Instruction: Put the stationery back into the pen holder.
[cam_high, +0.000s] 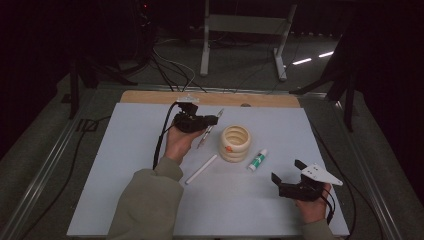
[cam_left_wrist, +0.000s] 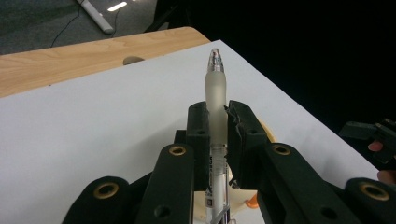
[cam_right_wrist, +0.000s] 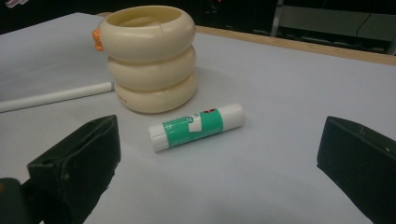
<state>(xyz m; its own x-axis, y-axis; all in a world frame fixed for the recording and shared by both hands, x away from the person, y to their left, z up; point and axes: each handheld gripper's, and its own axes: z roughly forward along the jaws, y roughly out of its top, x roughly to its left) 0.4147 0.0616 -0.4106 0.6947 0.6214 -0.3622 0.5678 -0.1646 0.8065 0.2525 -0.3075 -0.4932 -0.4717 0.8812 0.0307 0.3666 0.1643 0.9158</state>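
Note:
My left gripper (cam_high: 215, 119) is shut on a clear pen (cam_high: 209, 129), held just left of a cream ringed pen holder (cam_high: 235, 143). In the left gripper view the pen (cam_left_wrist: 216, 86) stands between the jaws, its frosted tip pointing away from me. A green and white glue stick (cam_high: 258, 159) lies right of the holder. In the right gripper view it (cam_right_wrist: 196, 126) lies on the mat ahead of my open right gripper (cam_right_wrist: 219, 163), with the holder (cam_right_wrist: 149, 58) beyond it. My right gripper (cam_high: 287, 171) sits at the mat's front right.
A white stick-like pen (cam_high: 201, 169) lies on the pale mat (cam_high: 130, 165) in front of the holder. The wooden table edge (cam_high: 150, 97) runs along the back. Table legs and cables stand on the dark floor beyond.

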